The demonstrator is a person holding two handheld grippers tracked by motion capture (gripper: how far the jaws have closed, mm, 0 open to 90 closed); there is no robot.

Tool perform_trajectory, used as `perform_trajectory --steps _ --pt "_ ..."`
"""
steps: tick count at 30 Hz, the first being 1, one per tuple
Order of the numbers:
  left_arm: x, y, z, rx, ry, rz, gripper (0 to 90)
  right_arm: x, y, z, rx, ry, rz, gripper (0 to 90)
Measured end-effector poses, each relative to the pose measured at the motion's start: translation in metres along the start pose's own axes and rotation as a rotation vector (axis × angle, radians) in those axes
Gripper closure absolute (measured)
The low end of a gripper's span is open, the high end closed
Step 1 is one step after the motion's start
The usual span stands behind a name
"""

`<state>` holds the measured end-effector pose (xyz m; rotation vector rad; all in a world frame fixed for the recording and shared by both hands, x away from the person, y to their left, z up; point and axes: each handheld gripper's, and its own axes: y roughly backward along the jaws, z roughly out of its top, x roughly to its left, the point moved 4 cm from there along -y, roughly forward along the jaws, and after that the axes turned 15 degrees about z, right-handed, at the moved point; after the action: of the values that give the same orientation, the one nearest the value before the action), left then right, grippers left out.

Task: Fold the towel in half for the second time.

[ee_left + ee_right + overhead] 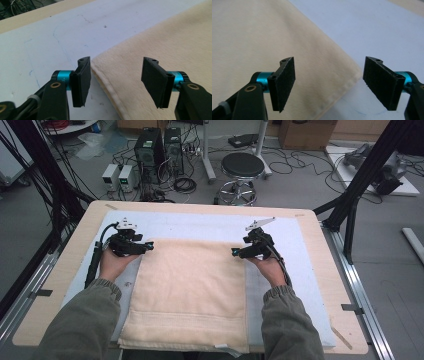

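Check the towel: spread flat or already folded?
Spread flat. The cream towel lies smooth on the white mat with all four edges out and no layer doubled over; whether it is already a doubled layer, the pictures cannot tell.

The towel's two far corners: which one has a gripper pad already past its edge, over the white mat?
The far-left corner. The left gripper straddles its hem, one pad over the white mat. The right gripper straddles the far-right corner too.
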<state>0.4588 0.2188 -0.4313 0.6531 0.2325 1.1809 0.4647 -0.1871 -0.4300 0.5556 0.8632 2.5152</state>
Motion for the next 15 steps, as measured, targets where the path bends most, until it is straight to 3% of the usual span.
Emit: perform_trajectory --steps 6,10,12,15 --pt "0.004 -0.025 -0.009 0.031 0.026 0.029 42.4 -0.020 -0.006 -0.010 -0.006 -0.044 -0.030 25.9" --pt "0.005 -0.037 -0.014 0.036 0.089 0.008 42.4 -0.031 -0.011 -0.018 -0.002 -0.082 -0.035 28.0" --pt "0.002 -0.042 -0.016 0.062 0.066 -0.002 42.8 -0.033 -0.017 -0.021 0.016 -0.085 -0.033 29.1" --pt "0.001 -0.044 -0.016 0.053 0.085 -0.015 46.3 -0.033 -0.022 -0.022 0.028 -0.077 -0.026 35.0"
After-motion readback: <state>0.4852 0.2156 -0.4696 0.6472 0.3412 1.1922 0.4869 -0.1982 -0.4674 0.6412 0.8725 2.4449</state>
